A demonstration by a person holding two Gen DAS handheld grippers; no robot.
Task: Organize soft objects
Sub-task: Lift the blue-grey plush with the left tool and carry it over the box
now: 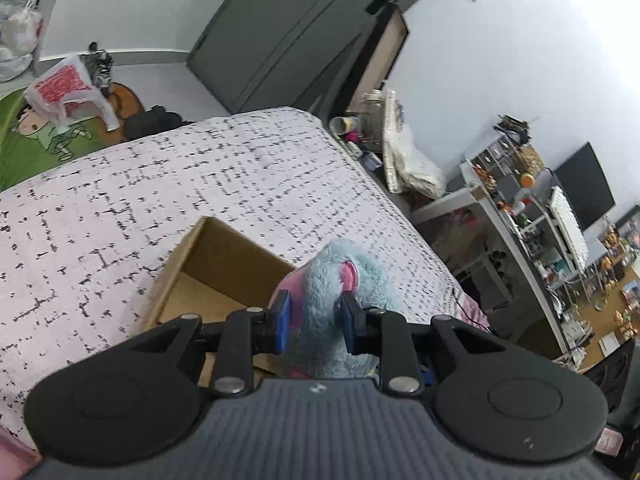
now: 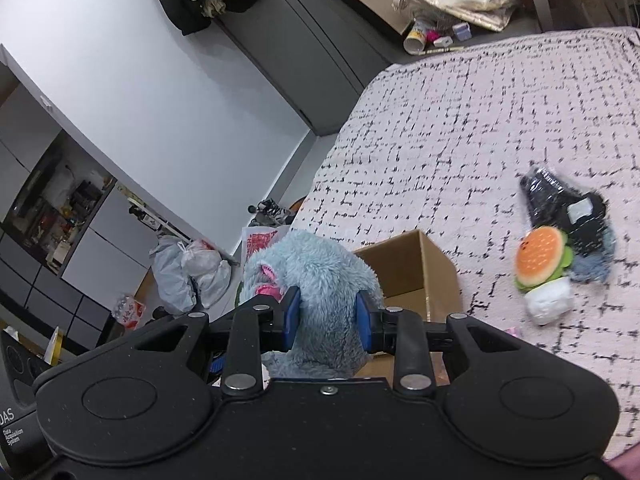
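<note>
Risk: the plush toy [image 1: 320, 300] could sag or snag on the box [image 1: 192, 256] rim if either grip slips on loose fur | Toy: fluffy pale-blue, pink patches, held above the box on the bed [image 1: 120, 184] | Left gripper [image 1: 314, 322] and right gripper [image 2: 327, 322] both pinching it.

Fluffy blue-pink plush toy [image 1: 340, 280] lower centre, raised above open cardboard box [image 1: 208, 276]; burger plush [image 2: 540, 258] right, on bed.
</note>
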